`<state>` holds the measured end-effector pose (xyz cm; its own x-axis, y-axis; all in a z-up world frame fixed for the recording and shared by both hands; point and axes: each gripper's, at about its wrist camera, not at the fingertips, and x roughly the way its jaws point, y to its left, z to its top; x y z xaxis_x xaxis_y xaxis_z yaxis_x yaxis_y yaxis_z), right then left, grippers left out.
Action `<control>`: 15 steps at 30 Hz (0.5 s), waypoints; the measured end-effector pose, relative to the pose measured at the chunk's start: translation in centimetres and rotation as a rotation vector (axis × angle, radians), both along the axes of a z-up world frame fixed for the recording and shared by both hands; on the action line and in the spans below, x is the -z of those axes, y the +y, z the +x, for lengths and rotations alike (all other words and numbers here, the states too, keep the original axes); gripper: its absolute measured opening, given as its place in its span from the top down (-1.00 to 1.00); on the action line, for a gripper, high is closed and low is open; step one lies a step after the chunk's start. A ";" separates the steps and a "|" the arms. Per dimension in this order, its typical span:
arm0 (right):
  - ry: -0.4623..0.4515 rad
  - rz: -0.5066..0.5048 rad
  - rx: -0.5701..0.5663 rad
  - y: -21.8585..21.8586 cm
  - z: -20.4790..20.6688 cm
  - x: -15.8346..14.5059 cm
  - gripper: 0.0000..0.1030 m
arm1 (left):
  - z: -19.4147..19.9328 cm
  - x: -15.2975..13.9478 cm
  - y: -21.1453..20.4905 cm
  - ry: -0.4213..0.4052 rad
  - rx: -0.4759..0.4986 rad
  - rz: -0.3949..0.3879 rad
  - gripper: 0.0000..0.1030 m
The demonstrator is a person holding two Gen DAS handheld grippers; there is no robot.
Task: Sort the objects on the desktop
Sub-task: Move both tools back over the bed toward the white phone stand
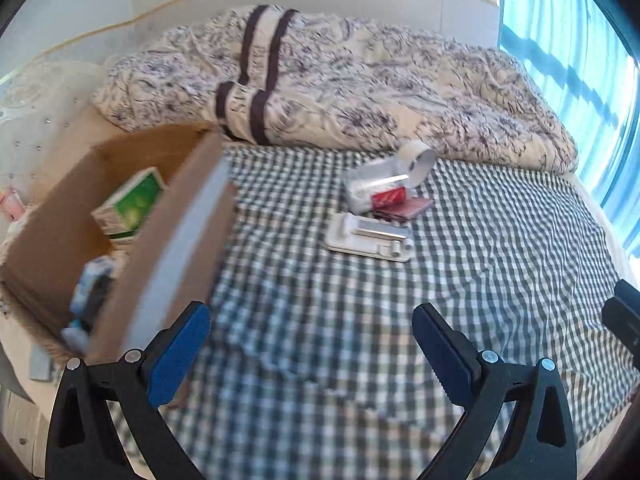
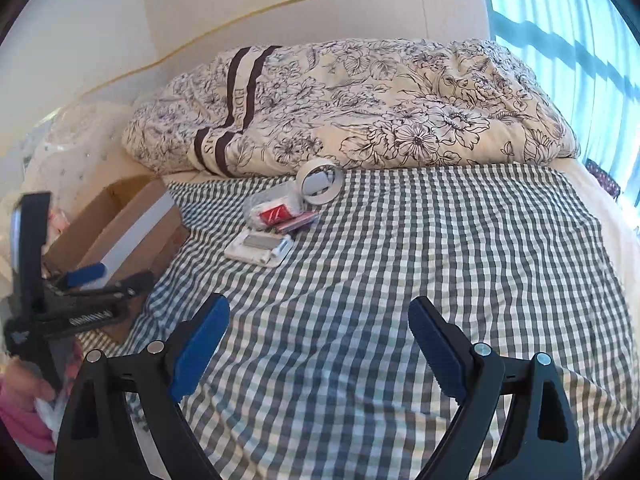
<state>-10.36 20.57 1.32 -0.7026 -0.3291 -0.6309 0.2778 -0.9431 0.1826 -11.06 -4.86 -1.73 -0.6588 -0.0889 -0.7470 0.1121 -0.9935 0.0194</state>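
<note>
A small pile lies on the checked cloth point(image 1: 480, 260): a white tape roll point(image 1: 418, 160), a clear bag holding a red pack point(image 1: 380, 192), a dark red flat item point(image 1: 416, 206) and a white flat case point(image 1: 370, 236). The right wrist view shows the same tape roll point(image 2: 320, 182), red pack point(image 2: 274, 213) and white case point(image 2: 260, 248). A cardboard box point(image 1: 176, 240) at the left holds a green carton point(image 1: 130, 204) and blurred blue-white items. My left gripper point(image 1: 312, 344) is open and empty beside the box. My right gripper point(image 2: 318, 340) is open and empty, well short of the pile.
A floral duvet point(image 2: 360, 120) is heaped behind the pile against the headboard. A bright window point(image 2: 580, 40) is at the right. In the right wrist view the left gripper point(image 2: 86, 276) sits by the box point(image 2: 132, 232), with a hand point(image 2: 24, 384) in a pink sleeve at the lower left.
</note>
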 end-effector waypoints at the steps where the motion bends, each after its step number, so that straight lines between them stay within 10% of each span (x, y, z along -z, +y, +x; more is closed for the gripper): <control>1: -0.001 -0.005 -0.003 0.2 -0.7 0.1 -0.77 | -0.8 0.5 0.5 -0.009 0.012 0.004 -1.00; 15: -0.023 -0.029 -0.052 -4.6 -11.4 2.0 -0.77 | -10.7 6.8 2.9 -0.084 0.045 0.072 -1.00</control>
<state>-21.73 15.96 -0.72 -0.6693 -0.3832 -0.6365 0.3221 -0.9217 0.2161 -21.79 -1.93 -8.55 -0.5955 -0.0046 -0.8033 0.0686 -0.9966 -0.0452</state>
